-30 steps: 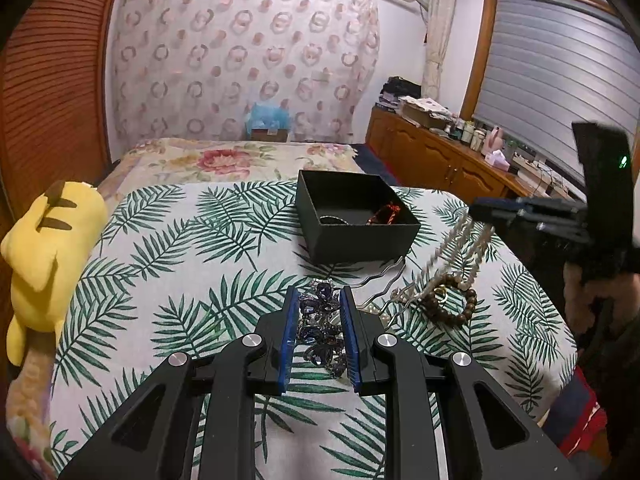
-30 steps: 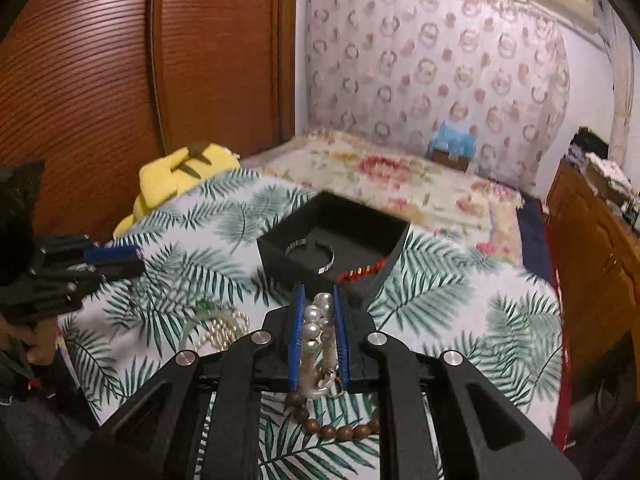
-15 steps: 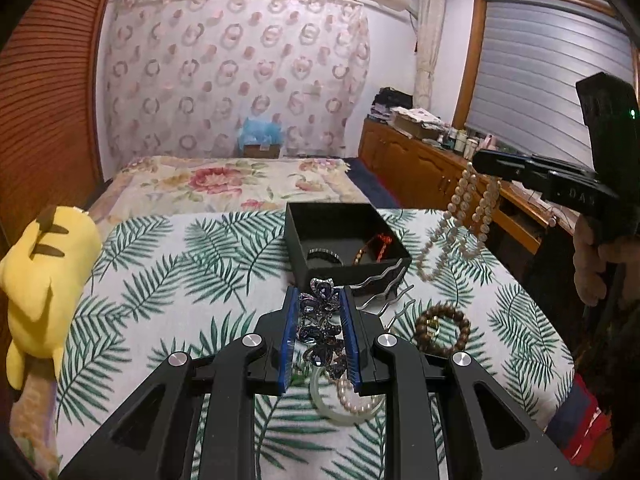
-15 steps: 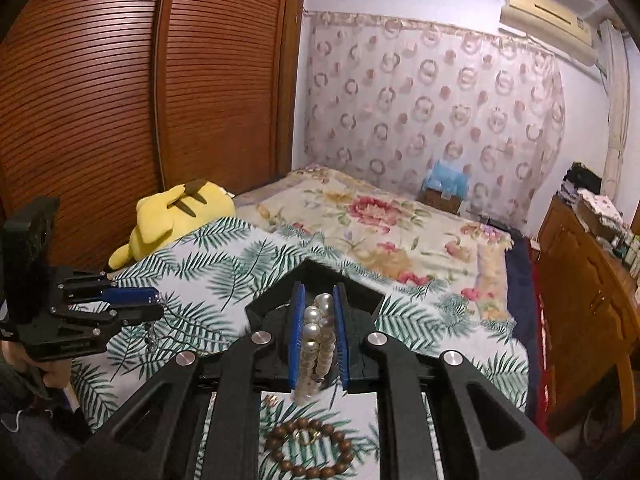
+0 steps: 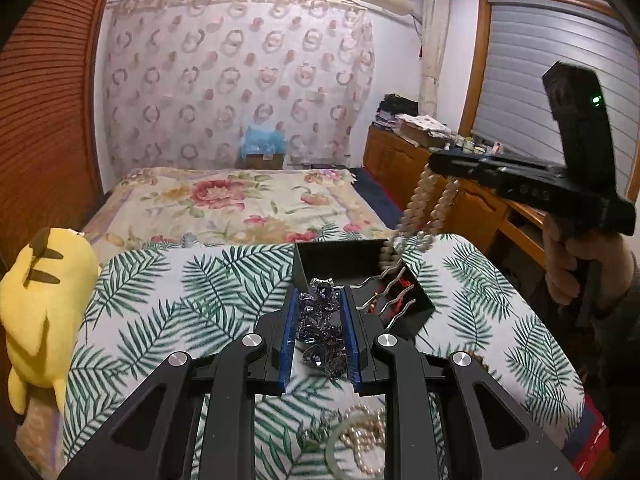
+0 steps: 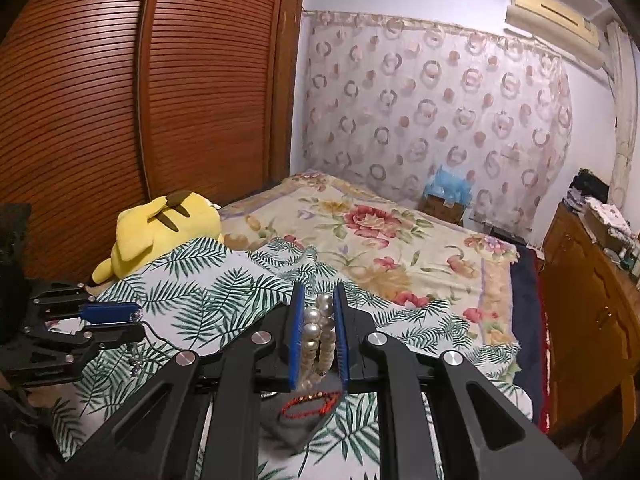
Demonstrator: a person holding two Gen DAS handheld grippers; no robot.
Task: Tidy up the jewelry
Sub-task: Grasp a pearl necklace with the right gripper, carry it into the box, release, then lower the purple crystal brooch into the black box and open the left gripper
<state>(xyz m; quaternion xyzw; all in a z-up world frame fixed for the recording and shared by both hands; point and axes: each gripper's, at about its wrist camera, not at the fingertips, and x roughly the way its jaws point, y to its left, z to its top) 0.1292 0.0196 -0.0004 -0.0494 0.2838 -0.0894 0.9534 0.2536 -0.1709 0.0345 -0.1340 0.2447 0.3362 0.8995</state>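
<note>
My left gripper (image 5: 320, 300) is shut on a dark purple jewelled hair comb (image 5: 320, 324), whose silver prongs (image 5: 384, 296) reach over the open black box (image 5: 340, 258). A red bead bracelet (image 5: 404, 282) lies in the box. My right gripper (image 6: 318, 300) is shut on a pearl necklace (image 6: 316, 336), which shows in the left wrist view (image 5: 424, 208) hanging with its lower end in the box's far right corner. The right gripper (image 5: 434, 160) is high above the box. The red bracelet (image 6: 310, 402) shows below the right gripper. The left gripper (image 6: 138, 322) shows at the left.
A palm-leaf cloth (image 5: 192, 292) covers the table. A green bangle and small pearls (image 5: 356, 444) lie near its front edge. A yellow plush toy (image 5: 40, 304) sits at the left. A bed (image 5: 224, 200) lies behind and wooden cabinets (image 5: 404, 160) stand at the right.
Both grippers have risen and moved toward the box. The pearl necklace has been lifted off the table and now dangles into the box. The comb's prongs have moved over the box.
</note>
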